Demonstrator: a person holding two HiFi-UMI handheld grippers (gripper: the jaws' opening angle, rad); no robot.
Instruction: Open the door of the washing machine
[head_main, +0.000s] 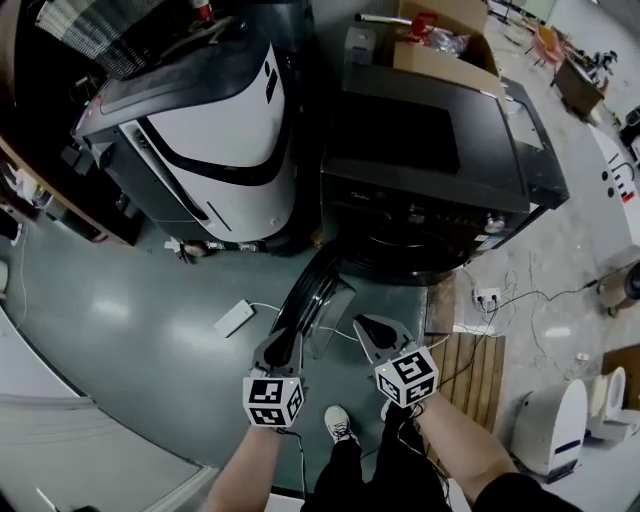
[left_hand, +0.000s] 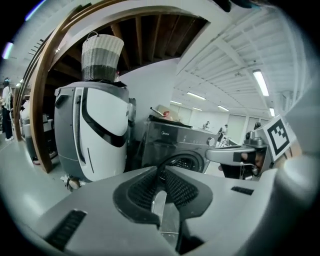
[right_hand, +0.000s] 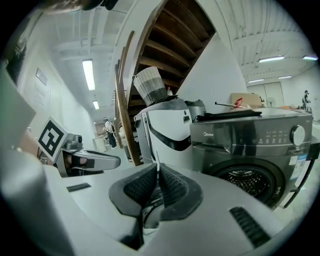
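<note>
Left gripper (left_hand: 161, 172) jaws together, right gripper (right_hand: 156, 167) jaws together, washing machine door (head_main: 310, 290) open

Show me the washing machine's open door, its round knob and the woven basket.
open door (head_main: 308, 290), head view, on its dark rim.
round knob (right_hand: 298, 135), right gripper view, on its face.
woven basket (left_hand: 102, 57), left gripper view, on its side wall.

Two grippers held side by side, pointing forward.
The left gripper (head_main: 284, 340) and right gripper (head_main: 368, 328) both have jaws pressed together, nothing between them; forearms (head_main: 455, 450) extend behind.
</note>
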